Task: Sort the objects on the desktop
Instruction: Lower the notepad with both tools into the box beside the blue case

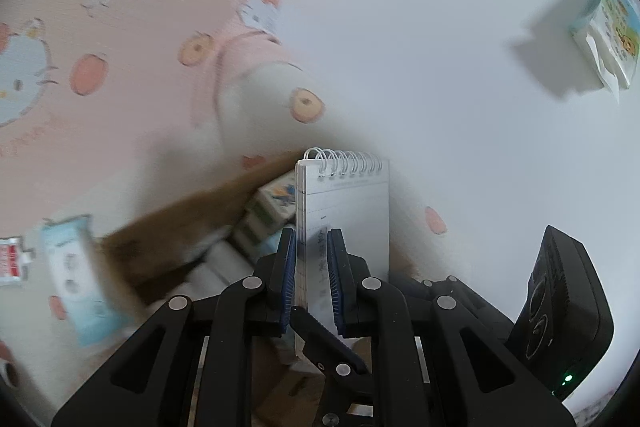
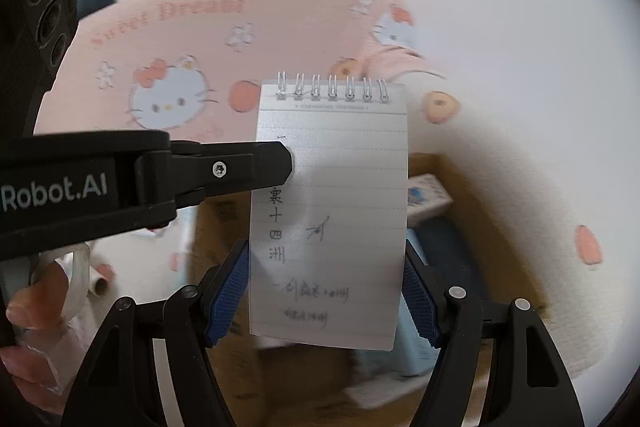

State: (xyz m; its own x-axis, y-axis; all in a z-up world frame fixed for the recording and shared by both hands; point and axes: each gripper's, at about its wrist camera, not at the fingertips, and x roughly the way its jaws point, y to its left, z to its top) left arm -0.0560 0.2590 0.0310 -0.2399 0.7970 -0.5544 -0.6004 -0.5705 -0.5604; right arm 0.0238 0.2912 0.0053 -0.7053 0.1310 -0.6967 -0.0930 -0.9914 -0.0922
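Our left tool (image 1: 312, 259) pinches the white spiral-bound lined notepad (image 2: 332, 211) edge-on; our right tool (image 2: 326, 299) clasps its sides, wide apart. "Robot.AI" marks the left tool; the handwriting stays illegible.

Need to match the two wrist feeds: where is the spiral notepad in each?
Left wrist: spiral notepad low centre, edge-on, pinched across its thickness by the left gripper.
Right wrist: notepad centre, page facing the camera, between the right gripper pads.
Shared landmark: cardboard box behind it.
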